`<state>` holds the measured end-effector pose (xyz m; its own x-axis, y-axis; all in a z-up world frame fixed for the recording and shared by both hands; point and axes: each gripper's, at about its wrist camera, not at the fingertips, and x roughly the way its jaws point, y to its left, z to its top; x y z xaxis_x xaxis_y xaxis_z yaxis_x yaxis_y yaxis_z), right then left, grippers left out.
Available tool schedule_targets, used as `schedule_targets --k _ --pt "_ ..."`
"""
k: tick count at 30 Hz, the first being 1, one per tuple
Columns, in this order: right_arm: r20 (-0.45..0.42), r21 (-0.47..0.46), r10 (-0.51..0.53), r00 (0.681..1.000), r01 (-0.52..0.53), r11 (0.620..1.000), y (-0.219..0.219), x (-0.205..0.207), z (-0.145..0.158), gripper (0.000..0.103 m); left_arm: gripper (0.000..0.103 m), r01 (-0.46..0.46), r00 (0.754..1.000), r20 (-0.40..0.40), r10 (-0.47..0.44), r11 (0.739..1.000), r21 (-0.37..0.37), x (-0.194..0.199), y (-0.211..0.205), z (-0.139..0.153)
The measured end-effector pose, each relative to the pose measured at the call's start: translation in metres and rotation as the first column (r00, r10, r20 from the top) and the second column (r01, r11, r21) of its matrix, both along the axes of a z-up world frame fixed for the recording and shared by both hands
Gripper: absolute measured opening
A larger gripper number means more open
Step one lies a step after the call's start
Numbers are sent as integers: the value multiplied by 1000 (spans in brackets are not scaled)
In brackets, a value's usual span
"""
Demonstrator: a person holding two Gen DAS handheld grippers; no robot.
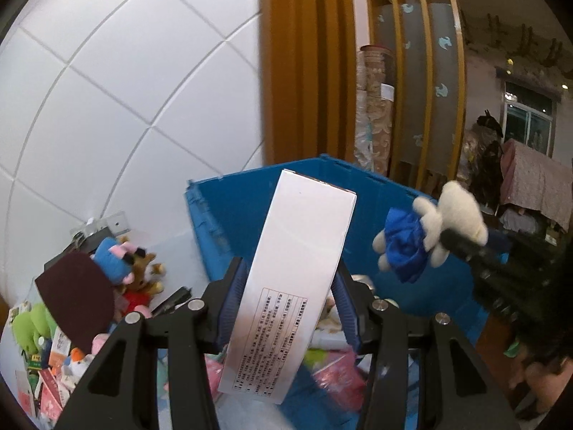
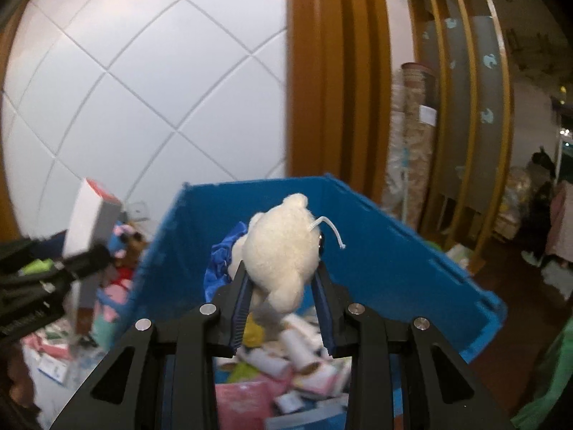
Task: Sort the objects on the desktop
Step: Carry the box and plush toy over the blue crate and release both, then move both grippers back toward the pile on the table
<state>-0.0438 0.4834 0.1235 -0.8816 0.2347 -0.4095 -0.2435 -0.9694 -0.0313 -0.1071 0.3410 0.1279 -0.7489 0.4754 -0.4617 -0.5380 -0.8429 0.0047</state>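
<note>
My left gripper (image 1: 289, 279) is shut on a tall white box (image 1: 297, 276) with printed text, held upright over the near edge of a blue bin (image 1: 229, 215). My right gripper (image 2: 281, 279) is shut on a cream plush toy (image 2: 283, 247) in blue clothing, held above the same blue bin (image 2: 394, 251). The plush toy (image 1: 429, 229) also shows at the right in the left wrist view. The white box (image 2: 89, 222) and the left gripper (image 2: 82, 261) show at the left in the right wrist view.
The bin holds several packets and small boxes (image 2: 304, 351). Left of it lies a pile of plush toys (image 1: 125, 268), a dark red disc (image 1: 77, 297) and small cartons (image 1: 43, 376). A white tiled wall (image 1: 125, 89) and a wooden frame (image 1: 308, 64) stand behind.
</note>
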Motion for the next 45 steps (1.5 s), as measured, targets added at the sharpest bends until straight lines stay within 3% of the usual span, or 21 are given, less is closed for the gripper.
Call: schedule_targets --k 10,19,23,27,28,30,32,33,35,40,45 --pt "65 44 -15 998 12 999 65 -9 -22 33 47 7 996 89 -1 998 -67 0 79 -6" --pt "105 24 20 994 -23 999 103 -22 -39 33 50 -24 985 167 44 992 -121 -10 106 -23" --pt "109 26 21 994 -24 999 110 -24 -40 34 73 -31 985 163 53 991 -131 -9 110 -28" --pt "119 30 23 993 -27 999 114 -24 -43 38 73 -44 986 155 67 988 -149 -8 112 -29" --pt "120 30 24 993 -28 999 113 -24 -43 41 73 -51 985 155 75 987 -152 -8 111 -30" --pt "118 30 23 993 -27 999 112 -23 -43 57 73 -66 984 151 90 985 -159 -8 108 -31" --pt "113 31 13 994 -16 999 113 -21 -42 97 73 -49 986 152 68 991 -126 -5 102 -31" --pt "106 30 6 994 -10 999 113 -20 -41 101 73 -39 986 157 55 994 -103 -4 98 -30" --pt "95 37 5 995 -8 999 110 -18 -38 103 73 -65 984 164 75 996 -68 -4 88 -27" --pt "78 41 30 996 -34 999 100 -17 -28 103 73 -155 979 118 164 984 -84 0 67 -19" --pt "43 23 105 994 -106 994 73 -11 -11 103 73 -141 986 93 138 990 29 6 24 -11"
